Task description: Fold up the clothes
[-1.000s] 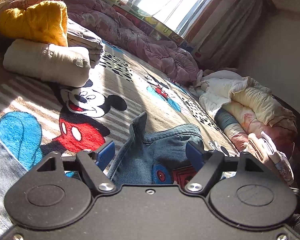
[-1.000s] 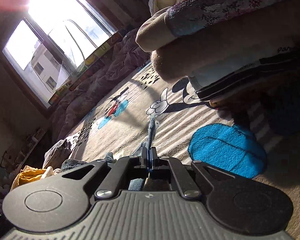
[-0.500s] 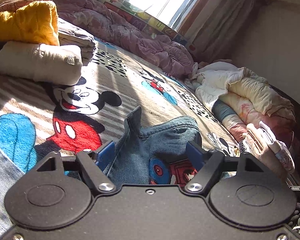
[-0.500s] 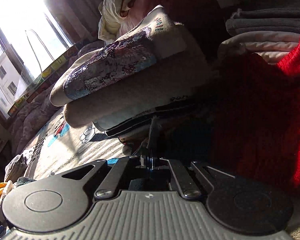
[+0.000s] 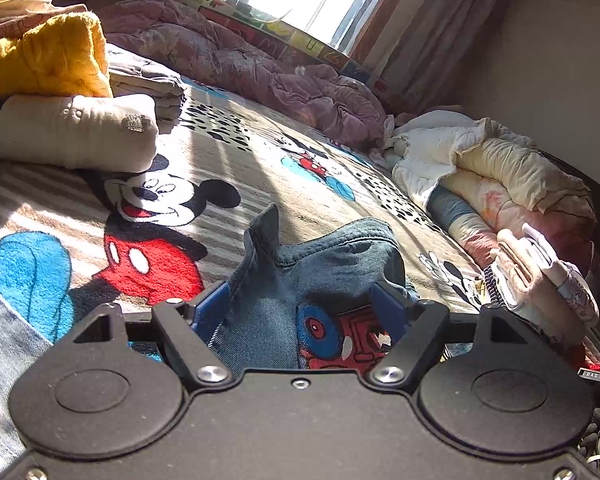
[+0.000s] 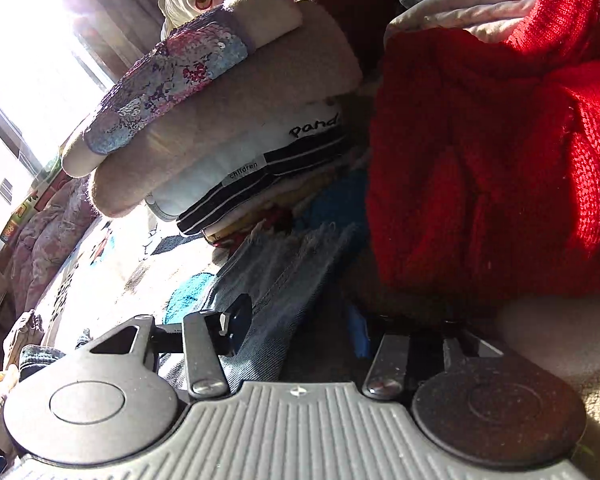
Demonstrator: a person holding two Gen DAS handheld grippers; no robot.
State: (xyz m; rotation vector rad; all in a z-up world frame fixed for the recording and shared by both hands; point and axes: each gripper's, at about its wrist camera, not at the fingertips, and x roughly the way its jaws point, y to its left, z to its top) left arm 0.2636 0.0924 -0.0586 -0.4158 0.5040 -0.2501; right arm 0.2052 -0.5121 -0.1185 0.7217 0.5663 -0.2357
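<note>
A blue denim garment (image 5: 300, 280) with a red and blue patch is bunched up between the blue pads (image 5: 212, 308) of my left gripper (image 5: 300, 304). The jaws stand wide and the cloth fills the gap, touching both pads. In the right wrist view another end of the denim (image 6: 284, 272), with a frayed hem, lies flat on the bed. My right gripper (image 6: 300, 326) is opening: the strip runs between its fingers, close to the left finger (image 6: 236, 316), and the pads no longer press on it.
A cartoon-mouse blanket (image 5: 160, 208) covers the bed. Folded cream and yellow clothes (image 5: 72, 136) sit at the left, crumpled bedding (image 5: 500, 184) at the right. A red knit sweater (image 6: 500, 160) and a folded stack (image 6: 240, 120) crowd the right gripper.
My right gripper has swung from the sunlit blanket toward the folded stack and red sweater, sunk lower, and its shut jaws have parted off the denim hem. The left view has barely shifted.
</note>
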